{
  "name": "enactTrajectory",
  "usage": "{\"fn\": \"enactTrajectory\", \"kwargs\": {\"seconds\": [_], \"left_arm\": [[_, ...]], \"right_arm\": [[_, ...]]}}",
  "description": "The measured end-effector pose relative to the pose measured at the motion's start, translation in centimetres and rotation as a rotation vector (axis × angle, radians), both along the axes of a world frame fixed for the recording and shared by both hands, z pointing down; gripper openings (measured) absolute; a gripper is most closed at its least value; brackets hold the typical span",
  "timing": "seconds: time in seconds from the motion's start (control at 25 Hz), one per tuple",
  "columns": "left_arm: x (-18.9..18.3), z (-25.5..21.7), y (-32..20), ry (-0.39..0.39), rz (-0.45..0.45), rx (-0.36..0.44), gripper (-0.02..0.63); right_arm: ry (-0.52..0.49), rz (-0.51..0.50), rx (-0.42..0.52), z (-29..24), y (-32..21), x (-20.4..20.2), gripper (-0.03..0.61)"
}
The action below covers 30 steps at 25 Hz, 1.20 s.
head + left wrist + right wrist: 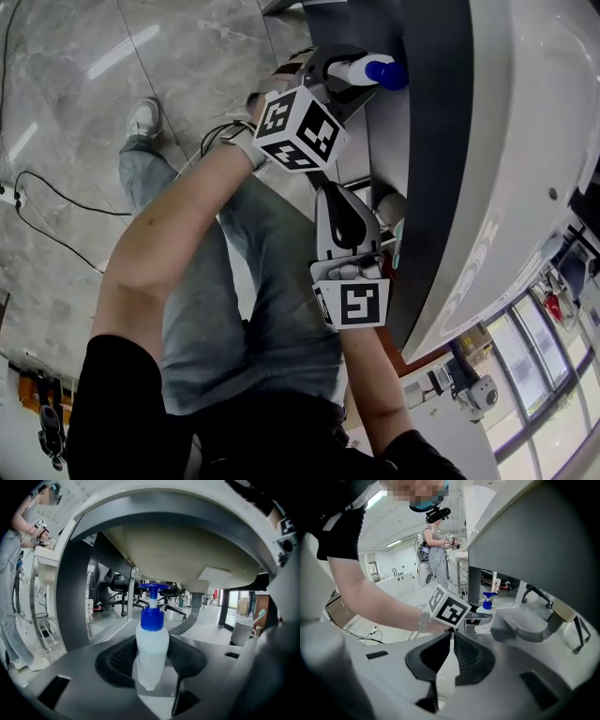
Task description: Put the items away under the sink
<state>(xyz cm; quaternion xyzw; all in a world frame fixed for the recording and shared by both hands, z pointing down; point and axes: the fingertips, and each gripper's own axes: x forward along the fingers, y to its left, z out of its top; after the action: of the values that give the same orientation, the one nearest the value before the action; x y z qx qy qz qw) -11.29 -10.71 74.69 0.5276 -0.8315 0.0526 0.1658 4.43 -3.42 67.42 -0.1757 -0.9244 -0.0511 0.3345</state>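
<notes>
Plainly, the print in view is the black-and-white square markers on the cube point(449, 609) of each gripper. The bottle's point(152, 656) body is plain white and its pump is blue. The left gripper point(152, 645) is clamped on that bottle, one jaw on each side of the body, with the pump pointing out past the tips, below the sink's point(187, 550) underside. The right gripper's point(451, 633) jaws meet at their tips. The bottle lies ahead of it, just past the left cube.
</notes>
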Motion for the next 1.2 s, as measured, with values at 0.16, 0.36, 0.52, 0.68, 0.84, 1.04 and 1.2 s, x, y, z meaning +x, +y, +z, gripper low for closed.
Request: {"fn": "enactTrajectory", "kwargs": {"seconds": [0.16, 0.36, 0.52, 0.68, 0.84, 1.04, 1.2], "left_arm": [[-0.5, 0.2, -2.1, -0.026, 0.029, -0.004, 0.209], [-1.0, -0.1, -4.0, -0.042, 0.049, 0.019, 0.209], [-1.1, -0.1, -5.4, -0.047, 0.076, 0.039, 0.21], [-1.5, 0.0, -6.7, -0.056, 0.08, 0.03, 0.21], [-1.0, -0.4, -6.9, -0.064, 0.09, 0.038, 0.226], [-0.8, -0.2, -6.9, -0.037, 0.116, 0.023, 0.258], [-0.7, -0.5, -5.7, -0.043, 0.106, -0.003, 0.264]], "right_arm": [[0.0, -0.012, -0.002, 0.3, -0.6, 0.3, 0.043], [0.0, -0.012, 0.001, 0.5, -1.2, 0.6, 0.043], [0.025, -0.014, -0.007, 0.6, -1.1, 0.8, 0.043], [0.043, 0.003, -0.04, 0.2, -0.7, 0.8, 0.043], [0.052, 0.03, -0.051, -0.3, -0.7, 0.8, 0.043], [0.046, 0.039, -0.034, -1.1, -0.6, 0.8, 0.043], [0.033, 0.043, 0.001, -1.7, -1.4, 0.9, 0.043]]}}
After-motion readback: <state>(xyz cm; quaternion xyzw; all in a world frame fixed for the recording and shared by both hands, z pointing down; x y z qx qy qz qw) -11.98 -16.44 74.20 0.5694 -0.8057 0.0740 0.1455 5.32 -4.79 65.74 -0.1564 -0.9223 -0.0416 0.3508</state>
